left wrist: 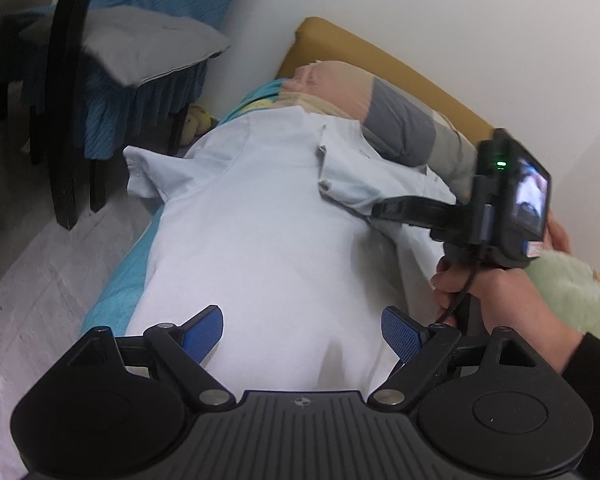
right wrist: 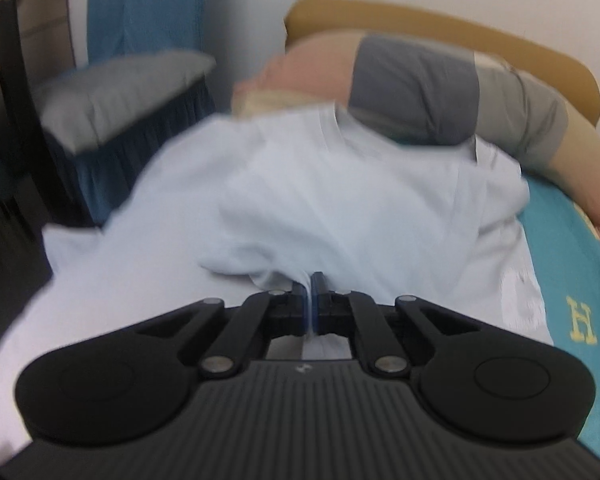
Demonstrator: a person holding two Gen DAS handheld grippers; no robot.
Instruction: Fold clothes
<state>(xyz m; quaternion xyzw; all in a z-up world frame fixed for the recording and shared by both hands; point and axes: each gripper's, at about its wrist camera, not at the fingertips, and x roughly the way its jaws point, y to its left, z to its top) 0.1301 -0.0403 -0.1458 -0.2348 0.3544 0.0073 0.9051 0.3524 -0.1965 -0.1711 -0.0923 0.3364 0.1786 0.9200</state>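
A pale blue shirt (left wrist: 260, 216) lies spread on the bed (left wrist: 116, 292), its pillow-side sleeve drawn partway over the body; the other sleeve and lengthwise folds look outstanding. The right tool (right wrist: 310, 292) pinches that sleeve; the left tool (left wrist: 302, 330) hovers spread.

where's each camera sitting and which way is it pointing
Left wrist: on the left gripper, open, low over the shirt, facing the headboard; shows the person's hand holding the right gripper.
Right wrist: on the right gripper, shut on the shirt, facing the same way.
Shared: shirt, pillow, headboard, grey cushion.
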